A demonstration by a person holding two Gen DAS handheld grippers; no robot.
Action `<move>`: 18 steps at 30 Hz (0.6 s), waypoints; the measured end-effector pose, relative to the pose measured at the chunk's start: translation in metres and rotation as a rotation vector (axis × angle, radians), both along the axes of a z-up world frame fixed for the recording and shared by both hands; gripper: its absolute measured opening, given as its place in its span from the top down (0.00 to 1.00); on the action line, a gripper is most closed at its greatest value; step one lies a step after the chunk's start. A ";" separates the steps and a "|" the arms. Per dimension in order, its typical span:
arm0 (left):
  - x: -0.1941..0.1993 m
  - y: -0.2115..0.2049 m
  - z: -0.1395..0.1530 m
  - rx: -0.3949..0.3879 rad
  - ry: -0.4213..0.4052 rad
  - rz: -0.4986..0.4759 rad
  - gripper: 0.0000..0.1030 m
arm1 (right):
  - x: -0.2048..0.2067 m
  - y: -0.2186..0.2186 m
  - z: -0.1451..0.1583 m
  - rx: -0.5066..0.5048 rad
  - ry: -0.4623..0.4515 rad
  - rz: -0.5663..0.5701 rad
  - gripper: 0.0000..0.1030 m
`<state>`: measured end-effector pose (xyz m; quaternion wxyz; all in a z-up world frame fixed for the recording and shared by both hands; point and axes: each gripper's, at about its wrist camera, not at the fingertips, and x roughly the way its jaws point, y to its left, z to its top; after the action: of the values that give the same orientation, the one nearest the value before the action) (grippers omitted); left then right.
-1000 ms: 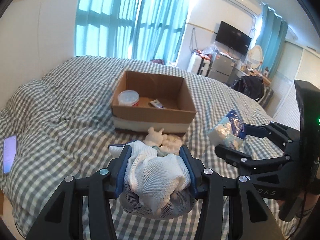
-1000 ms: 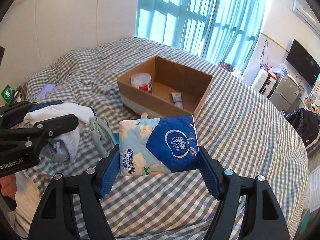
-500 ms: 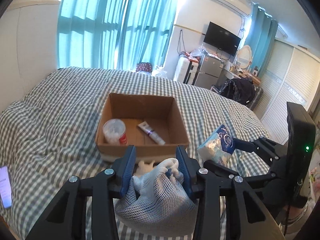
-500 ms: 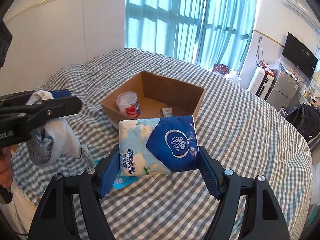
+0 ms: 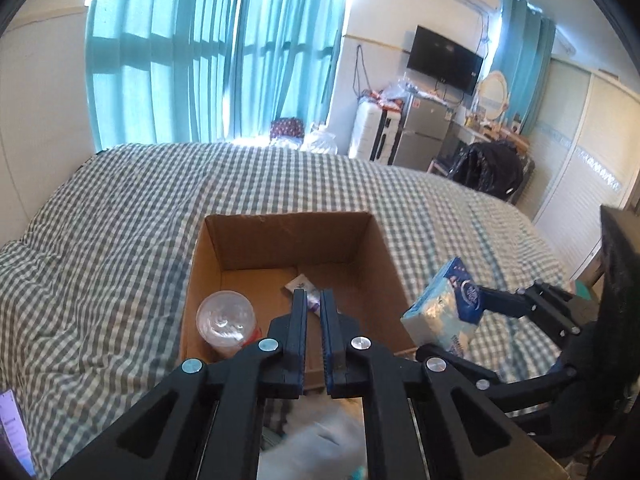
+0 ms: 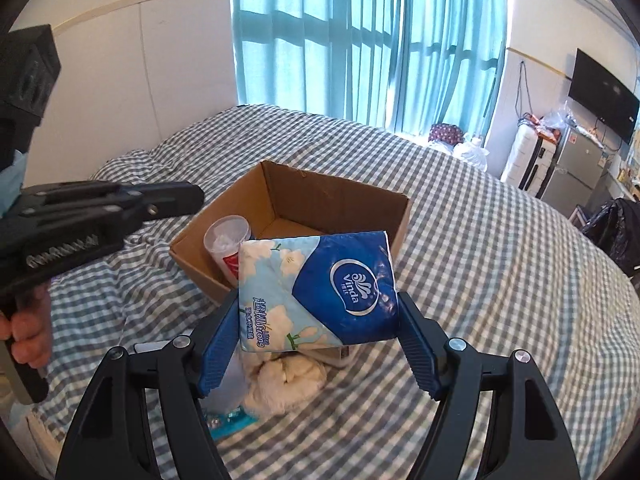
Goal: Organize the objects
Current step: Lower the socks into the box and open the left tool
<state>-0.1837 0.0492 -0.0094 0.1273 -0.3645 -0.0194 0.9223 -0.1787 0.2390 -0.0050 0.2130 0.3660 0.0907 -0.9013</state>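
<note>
An open cardboard box [image 5: 288,218] [image 6: 340,184] sits on the checked bed, holding a clear lidded cup [image 5: 226,322] [image 6: 226,236] and a small tube [image 5: 298,282]. My left gripper [image 5: 314,300] [image 6: 192,198] hovers over the box's near edge, shut with nothing between its pads. Below it, a blurred white mesh cloth [image 5: 316,444] lies in front of the box. My right gripper [image 6: 316,304] [image 5: 444,322] is shut on a blue and white tissue pack [image 6: 320,292] [image 5: 440,312], held in the air just right of the box.
A white plush toy [image 6: 288,376] and a blue packet [image 6: 228,420] lie on the checked duvet [image 5: 120,220] in front of the box. A phone [image 5: 12,428] rests at the bed's left edge. Curtains, a TV and furniture stand beyond the bed.
Both grippers moved forward toward the box. The mesh cloth slipped out of the left gripper, whose jaws closed together empty. The right still holds the tissue pack.
</note>
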 end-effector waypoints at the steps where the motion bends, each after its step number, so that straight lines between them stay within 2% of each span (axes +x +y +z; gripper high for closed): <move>1: -0.004 0.000 -0.006 -0.012 -0.006 0.001 0.93 | -0.004 -0.001 -0.003 0.000 -0.002 -0.001 0.29; 9: 0.000 -0.003 -0.060 -0.112 -0.050 0.010 0.89 | -0.014 0.007 -0.036 0.018 -0.042 -0.023 0.29; 13: 0.019 -0.003 -0.082 -0.131 -0.087 -0.004 0.68 | -0.006 0.010 -0.044 0.048 -0.055 -0.029 0.29; 15: 0.031 -0.004 -0.086 -0.140 -0.090 0.001 0.61 | 0.004 0.011 -0.046 0.056 -0.058 -0.030 0.29; 17: 0.044 -0.005 -0.088 -0.132 -0.093 0.004 0.48 | 0.016 0.011 -0.045 0.059 -0.058 -0.030 0.29; 18: 0.051 -0.005 -0.088 -0.130 -0.094 0.002 0.48 | 0.022 0.011 -0.045 0.060 -0.057 -0.032 0.28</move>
<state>-0.1330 0.0438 -0.0977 0.1011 -0.4149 0.0343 0.9036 -0.1568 0.2503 -0.0500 0.1898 0.3994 0.1057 -0.8907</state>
